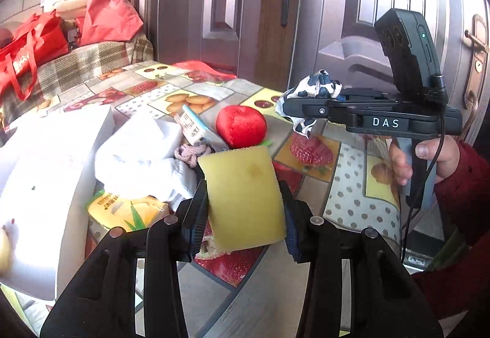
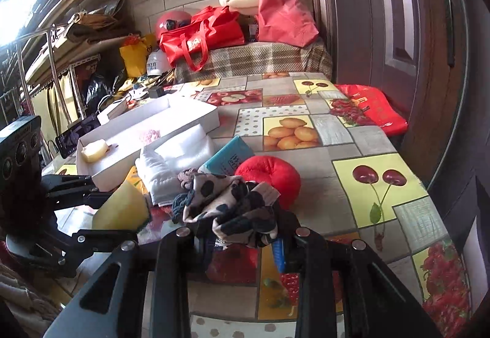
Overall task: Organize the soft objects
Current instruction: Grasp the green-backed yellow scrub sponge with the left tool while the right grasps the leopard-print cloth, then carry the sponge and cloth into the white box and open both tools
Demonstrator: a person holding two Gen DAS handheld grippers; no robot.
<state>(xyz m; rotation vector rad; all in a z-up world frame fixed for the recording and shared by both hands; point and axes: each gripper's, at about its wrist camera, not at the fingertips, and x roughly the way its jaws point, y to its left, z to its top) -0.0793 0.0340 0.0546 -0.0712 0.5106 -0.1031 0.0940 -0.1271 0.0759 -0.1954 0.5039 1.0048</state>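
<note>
My left gripper (image 1: 244, 215) is shut on a yellow sponge (image 1: 245, 185), which it holds above the fruit-patterned tablecloth (image 1: 352, 185). In the right wrist view the same sponge (image 2: 122, 209) shows at the lower left. My right gripper (image 2: 242, 235) is shut on a bunched black-and-white spotted cloth (image 2: 232, 203), lifted off the table. In the left wrist view that cloth (image 1: 315, 84) pokes out of the jaws. Behind both lie a red plush fruit (image 2: 271, 178), a folded white towel (image 1: 144, 160), a mauve knitted piece (image 1: 193, 152) and a teal tissue pack (image 2: 229, 157).
An open white box (image 2: 190, 119) at the left holds a pale yellow piece (image 2: 93, 150) and something pink (image 2: 150, 134). Red bags (image 2: 202, 35) sit on a plaid bench behind the table. A dark door (image 1: 245, 1) runs along the right side. A hand (image 1: 428, 160) grips the right tool.
</note>
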